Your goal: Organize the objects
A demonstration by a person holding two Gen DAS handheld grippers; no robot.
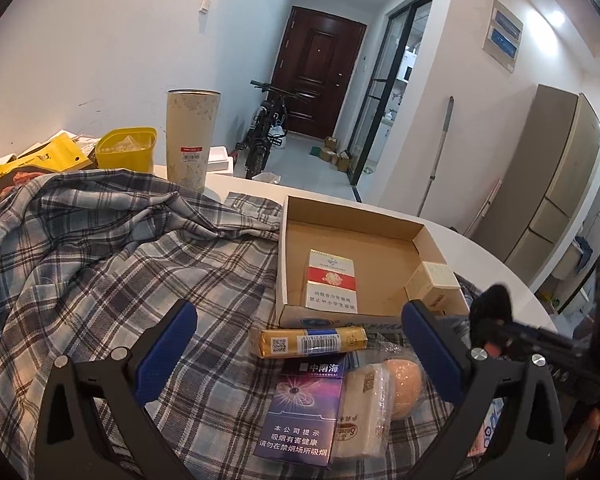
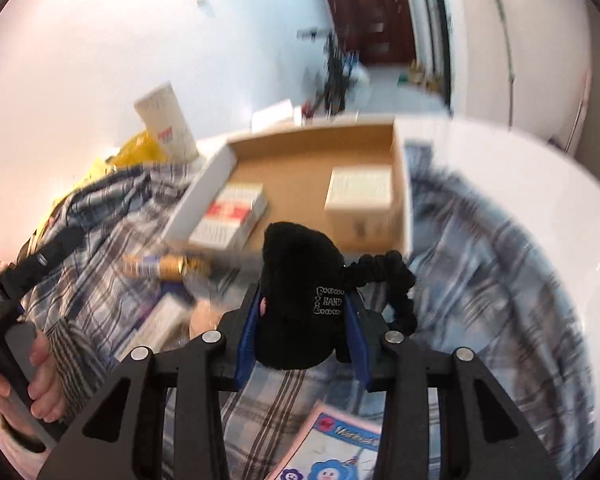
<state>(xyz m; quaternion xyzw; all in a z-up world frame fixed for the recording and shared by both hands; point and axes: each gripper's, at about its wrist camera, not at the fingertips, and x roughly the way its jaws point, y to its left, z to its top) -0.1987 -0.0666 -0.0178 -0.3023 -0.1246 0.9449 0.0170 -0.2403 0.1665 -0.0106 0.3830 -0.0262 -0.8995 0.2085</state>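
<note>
My right gripper (image 2: 300, 314) is shut on a black plush hair tie (image 2: 296, 272), whose coiled loop hangs out to the right. It hovers just before the open cardboard box (image 2: 312, 132), also seen as the cardboard box (image 1: 352, 216). A red-and-white cigarette pack (image 1: 332, 280) and a small cream box (image 1: 432, 280) lie in the box. My left gripper (image 1: 300, 320) stands open over a gold pack (image 1: 312, 342), a purple pack (image 1: 304, 408), a white wrapped pack (image 1: 366, 412) and a round peach-coloured thing (image 1: 406, 384). All of these lie on a plaid shirt (image 1: 100, 260).
A tall cream tumbler (image 1: 192, 136), a yellow container (image 1: 126, 148) and snack bags (image 1: 20, 172) stand at the back left. The round white table (image 1: 480, 248) ends close behind the box. A pink-and-blue leaflet (image 2: 340, 448) lies under my right gripper. A hand (image 2: 40, 368) holds the left gripper's handle.
</note>
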